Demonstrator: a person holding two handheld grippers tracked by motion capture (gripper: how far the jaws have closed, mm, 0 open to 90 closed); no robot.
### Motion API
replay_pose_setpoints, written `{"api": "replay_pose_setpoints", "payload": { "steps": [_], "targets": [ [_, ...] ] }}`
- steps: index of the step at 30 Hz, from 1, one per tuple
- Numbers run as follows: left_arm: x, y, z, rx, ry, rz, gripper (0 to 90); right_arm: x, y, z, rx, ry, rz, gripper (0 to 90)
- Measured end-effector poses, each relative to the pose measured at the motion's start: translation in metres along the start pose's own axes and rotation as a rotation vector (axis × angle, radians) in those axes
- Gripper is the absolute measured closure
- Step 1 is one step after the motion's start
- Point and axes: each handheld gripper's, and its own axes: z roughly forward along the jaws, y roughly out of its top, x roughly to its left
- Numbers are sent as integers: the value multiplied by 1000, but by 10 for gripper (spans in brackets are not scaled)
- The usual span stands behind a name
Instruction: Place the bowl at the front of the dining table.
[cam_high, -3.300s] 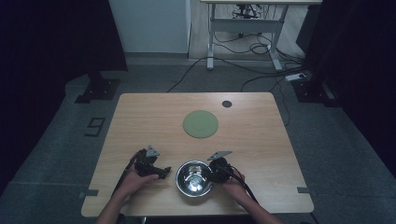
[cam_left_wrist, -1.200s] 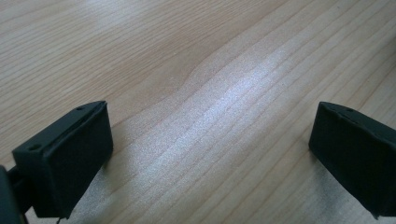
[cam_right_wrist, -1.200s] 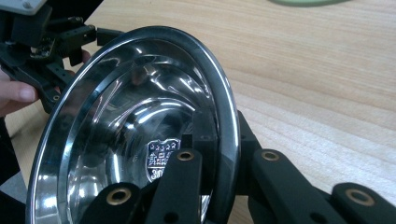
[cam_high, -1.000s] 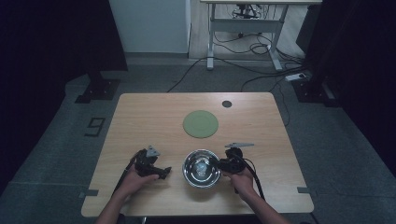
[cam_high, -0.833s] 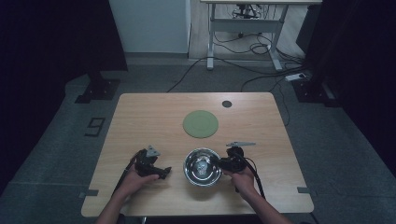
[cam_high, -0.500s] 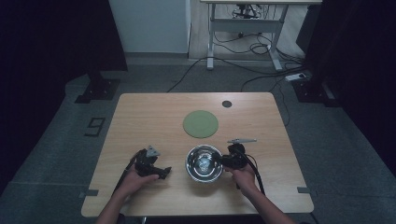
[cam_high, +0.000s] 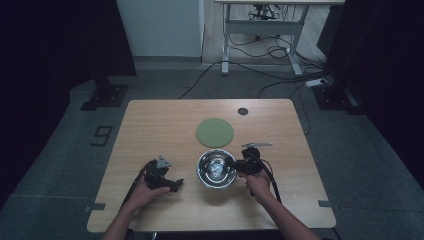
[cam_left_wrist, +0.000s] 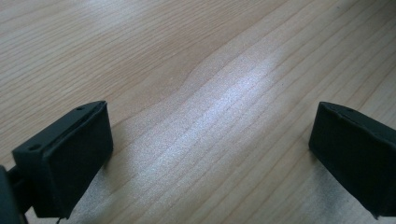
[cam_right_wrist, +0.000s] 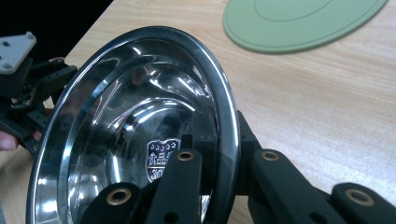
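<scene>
A shiny steel bowl (cam_high: 216, 168) (cam_right_wrist: 140, 116) with a stamped crest inside sits near the table's front, just in front of a round green mat (cam_high: 214, 131) (cam_right_wrist: 299, 23). My right gripper (cam_high: 240, 166) (cam_right_wrist: 219, 140) is shut on the bowl's right rim, one jaw inside and one outside. In the right gripper view the bowl looks tilted. My left gripper (cam_high: 172, 184) (cam_left_wrist: 210, 154) rests to the left of the bowl, apart from it. Its jaws are open wide, with bare wood between them.
The wooden table (cam_high: 160, 125) carries a small dark disc (cam_high: 243, 111) at its far right. The left gripper's body (cam_right_wrist: 28, 84) lies just beyond the bowl's far rim in the right gripper view. Cables and a desk frame stand on the floor behind.
The right gripper has carried the bowl a little away from the person, closer to the green mat. The left gripper has stayed in place.
</scene>
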Motion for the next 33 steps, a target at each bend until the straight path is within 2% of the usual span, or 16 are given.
{"api": "replay_pose_setpoints", "payload": {
  "steps": [11,18,33],
  "targets": [
    [0,0,0,0,1,-1,0,0,19,-1,-27,-16,-1,853],
    [0,0,0,1,0,0,0,0,27,0,-28,-30,-5,853],
    [0,0,0,0,1,0,0,-3,36,4,-45,-29,-2,853]
  ]
}}
